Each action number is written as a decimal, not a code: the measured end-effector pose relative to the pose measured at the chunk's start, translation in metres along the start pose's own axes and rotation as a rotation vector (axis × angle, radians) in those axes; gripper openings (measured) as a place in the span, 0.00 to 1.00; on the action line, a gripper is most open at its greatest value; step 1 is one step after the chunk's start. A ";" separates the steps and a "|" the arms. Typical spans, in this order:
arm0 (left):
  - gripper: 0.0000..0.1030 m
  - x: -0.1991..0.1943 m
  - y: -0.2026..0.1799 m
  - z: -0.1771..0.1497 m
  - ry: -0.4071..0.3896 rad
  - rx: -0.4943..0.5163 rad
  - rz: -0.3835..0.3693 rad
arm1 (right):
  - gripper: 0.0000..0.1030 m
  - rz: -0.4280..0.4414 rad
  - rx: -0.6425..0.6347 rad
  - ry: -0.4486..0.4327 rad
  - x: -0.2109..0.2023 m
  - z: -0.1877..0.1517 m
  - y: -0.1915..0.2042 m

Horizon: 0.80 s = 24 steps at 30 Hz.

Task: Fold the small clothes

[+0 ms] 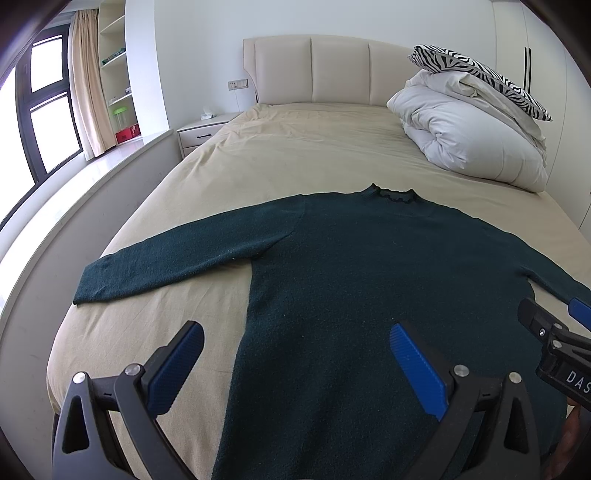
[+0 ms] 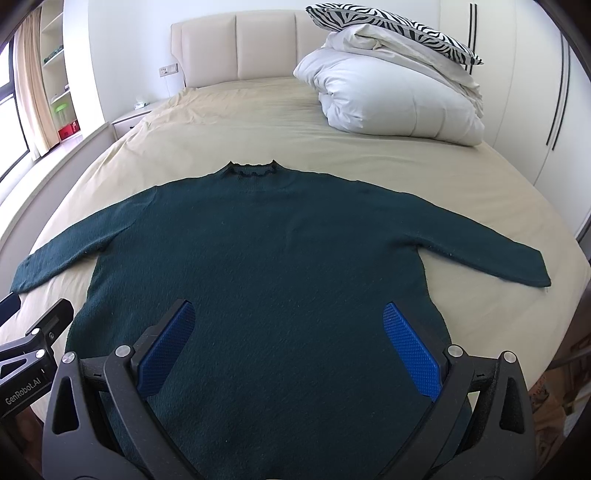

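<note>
A dark green long-sleeved sweater lies flat on the beige bed, collar toward the headboard, both sleeves spread out; it also shows in the right wrist view. My left gripper is open and empty, hovering above the sweater's lower left side. My right gripper is open and empty above the sweater's lower middle. The right gripper shows at the right edge of the left wrist view. The left gripper shows at the left edge of the right wrist view.
A folded white duvet with a zebra-print pillow lies at the bed's far right. The padded headboard is behind. A nightstand, shelves and a window are to the left. The beige sheet stretches beyond the collar.
</note>
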State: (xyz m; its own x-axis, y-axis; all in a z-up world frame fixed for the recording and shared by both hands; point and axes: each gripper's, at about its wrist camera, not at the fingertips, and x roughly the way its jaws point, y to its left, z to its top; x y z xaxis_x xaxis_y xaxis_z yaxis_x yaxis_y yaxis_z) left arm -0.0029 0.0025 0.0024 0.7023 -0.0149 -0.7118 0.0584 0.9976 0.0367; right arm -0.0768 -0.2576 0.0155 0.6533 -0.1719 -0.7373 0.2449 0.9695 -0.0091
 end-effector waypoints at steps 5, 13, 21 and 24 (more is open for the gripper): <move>1.00 0.000 0.000 0.000 0.000 0.000 0.000 | 1.00 0.000 0.000 0.000 0.000 0.001 0.000; 1.00 0.000 0.000 0.000 0.000 -0.001 -0.001 | 1.00 0.000 0.000 0.002 0.000 0.001 0.001; 1.00 0.000 0.000 0.000 0.000 -0.002 -0.001 | 1.00 0.001 -0.002 0.005 0.000 -0.002 0.002; 1.00 0.000 0.000 0.000 -0.001 -0.001 -0.001 | 1.00 0.002 -0.004 0.008 0.000 -0.003 0.002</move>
State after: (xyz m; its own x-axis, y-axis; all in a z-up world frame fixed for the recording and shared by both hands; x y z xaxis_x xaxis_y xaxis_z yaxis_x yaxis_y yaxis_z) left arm -0.0029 0.0027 0.0023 0.7027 -0.0155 -0.7113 0.0584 0.9976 0.0360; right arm -0.0782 -0.2550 0.0131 0.6483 -0.1687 -0.7424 0.2406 0.9706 -0.0104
